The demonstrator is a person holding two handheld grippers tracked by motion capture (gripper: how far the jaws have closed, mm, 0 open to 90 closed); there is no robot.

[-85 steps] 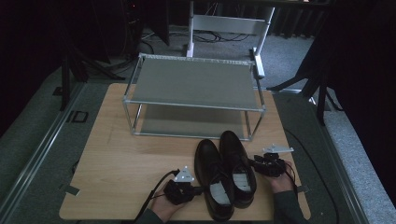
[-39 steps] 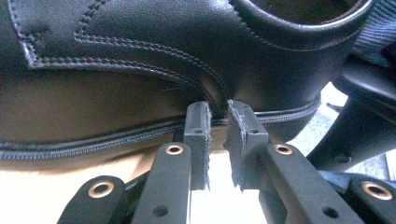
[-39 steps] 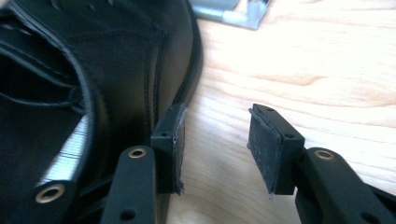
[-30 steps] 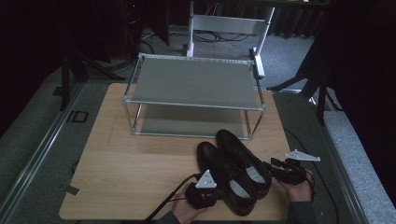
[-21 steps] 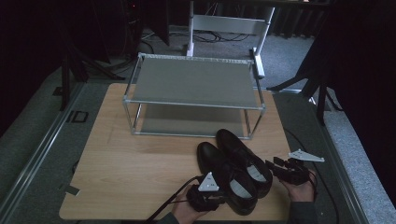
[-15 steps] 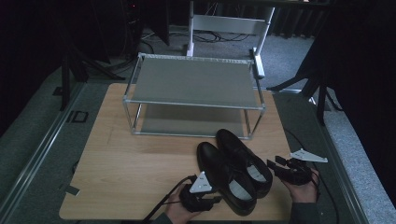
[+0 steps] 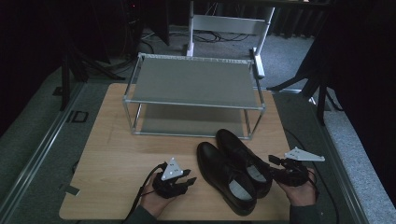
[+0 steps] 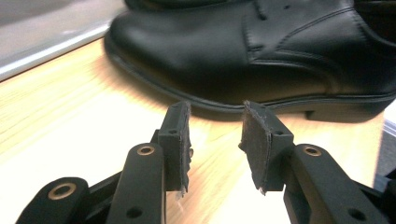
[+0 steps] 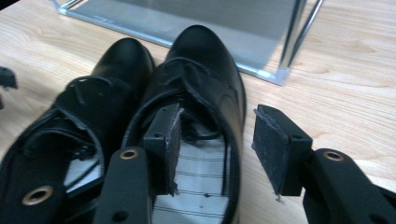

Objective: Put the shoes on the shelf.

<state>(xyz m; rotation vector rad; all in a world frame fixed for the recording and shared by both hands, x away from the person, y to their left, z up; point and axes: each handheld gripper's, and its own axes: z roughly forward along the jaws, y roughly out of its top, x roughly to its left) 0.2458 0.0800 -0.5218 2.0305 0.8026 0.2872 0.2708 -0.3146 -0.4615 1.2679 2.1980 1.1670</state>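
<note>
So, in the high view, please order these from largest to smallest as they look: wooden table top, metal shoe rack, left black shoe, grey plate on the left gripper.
1. wooden table top
2. metal shoe rack
3. left black shoe; nearer the camera than the rack, yet clearly smaller
4. grey plate on the left gripper

Black grippers (image 7: 175,183) with brass-ringed holes, fuzzy dark pads (image 8: 254,140), grey plates.

Two black shoes (image 7: 236,175); one two-tier metal rack (image 7: 194,100); one wooden table (image 7: 112,154); two hand-held grippers (image 7: 180,182)
</note>
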